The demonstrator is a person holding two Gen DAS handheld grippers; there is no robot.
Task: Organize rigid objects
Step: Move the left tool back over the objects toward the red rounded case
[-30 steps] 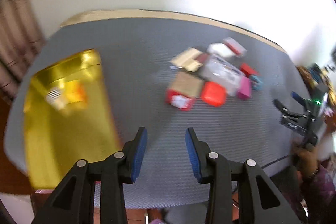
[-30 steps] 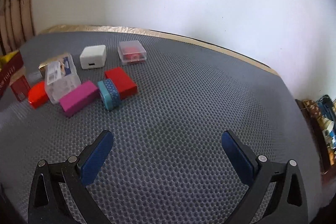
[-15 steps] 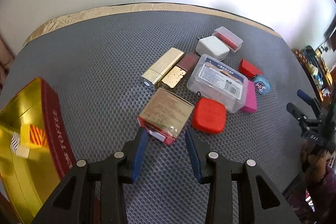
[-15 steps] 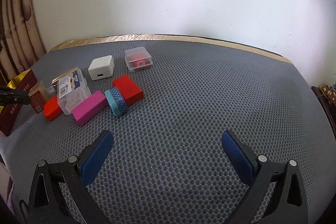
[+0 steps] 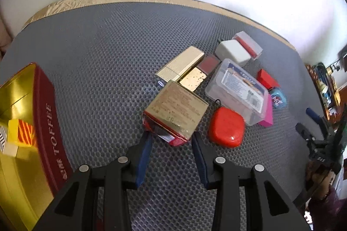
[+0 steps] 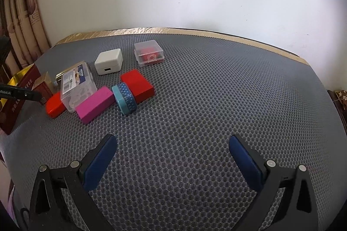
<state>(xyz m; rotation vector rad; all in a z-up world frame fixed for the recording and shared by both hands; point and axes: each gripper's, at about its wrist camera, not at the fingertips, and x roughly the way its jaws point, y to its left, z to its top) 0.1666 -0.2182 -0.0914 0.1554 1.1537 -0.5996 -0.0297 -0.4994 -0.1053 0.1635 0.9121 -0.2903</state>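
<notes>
Several small rigid objects lie clustered on a grey mesh mat [image 5: 97, 53]. My left gripper [image 5: 171, 140] is open, its fingertips on either side of the near end of a gold-topped red box [image 5: 175, 110], not closed on it. Beside the box lie a red rounded case [image 5: 226, 127], a clear plastic box [image 5: 237, 91], a ribbed gold case [image 5: 181, 66] and a white charger [image 5: 233, 52]. My right gripper [image 6: 171, 145] is wide open and empty over bare mat, near a pink block [image 6: 95, 104], a blue tape roll [image 6: 124, 98] and a red block [image 6: 137, 84].
An open gold toffee tin [image 5: 26, 122] with red sides stands at the left and holds small yellow and white items. A clear box with red contents [image 6: 148, 53] sits at the back. The mat's gold-trimmed far edge [image 6: 173, 30] meets a white wall. Curtains hang at the left.
My left gripper has swung from the tin toward the cluster and closed in on the gold-topped box. My right gripper has drawn back a little and stays open.
</notes>
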